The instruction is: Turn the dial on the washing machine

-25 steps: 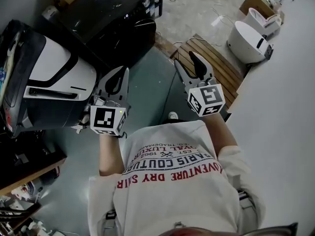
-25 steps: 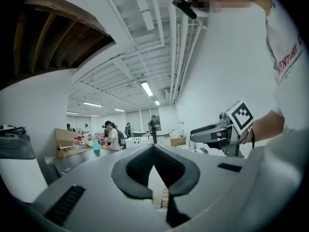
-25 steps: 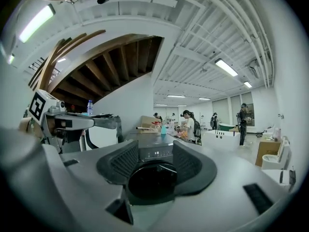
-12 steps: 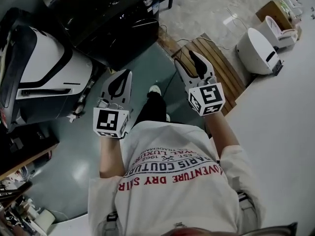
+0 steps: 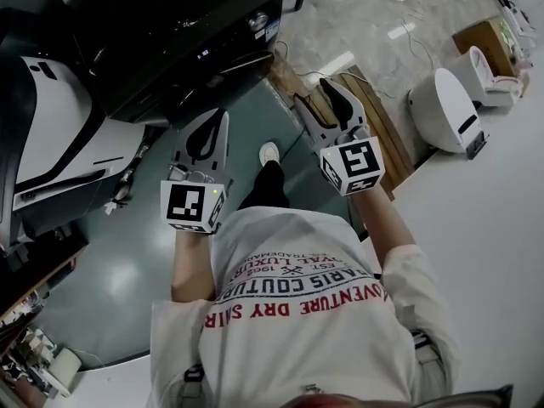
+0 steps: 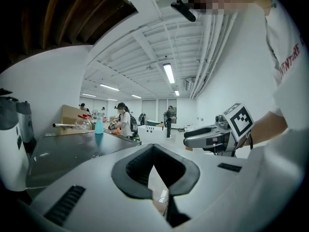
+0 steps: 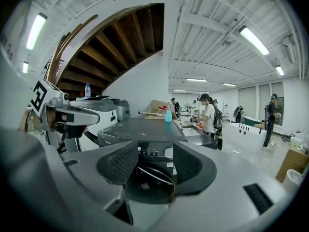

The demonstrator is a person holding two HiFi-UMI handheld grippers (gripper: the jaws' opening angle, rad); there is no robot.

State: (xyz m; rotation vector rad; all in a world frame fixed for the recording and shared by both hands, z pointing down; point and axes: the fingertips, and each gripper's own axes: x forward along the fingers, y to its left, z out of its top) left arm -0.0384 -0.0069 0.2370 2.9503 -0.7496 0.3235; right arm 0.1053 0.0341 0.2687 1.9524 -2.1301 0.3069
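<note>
R gripper [image 5: 316, 97] partly spread, empty, facing washer [image 5: 170, 32] dial [image 7: 168, 152], well apart; L gripper [image 5: 218, 119] closed, empty.

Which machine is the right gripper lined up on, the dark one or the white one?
The dark washing machine: it shows between the right gripper's open jaws, with the round dial on its panel. The white machine stands beside it, outside the jaws.

The washing machine [image 7: 140, 128] has a smooth, dark, faintly glossy top and a shiny, metallic-looking dial [image 7: 168, 152]. The left gripper [image 6: 153, 150] and right gripper [image 7: 154, 152] look like matt grey plastic with ribbed black pads [image 7: 118, 164]. The floor [image 5: 127, 262] is glossy, and the slatted platform [image 5: 380, 124] is wood.
</note>
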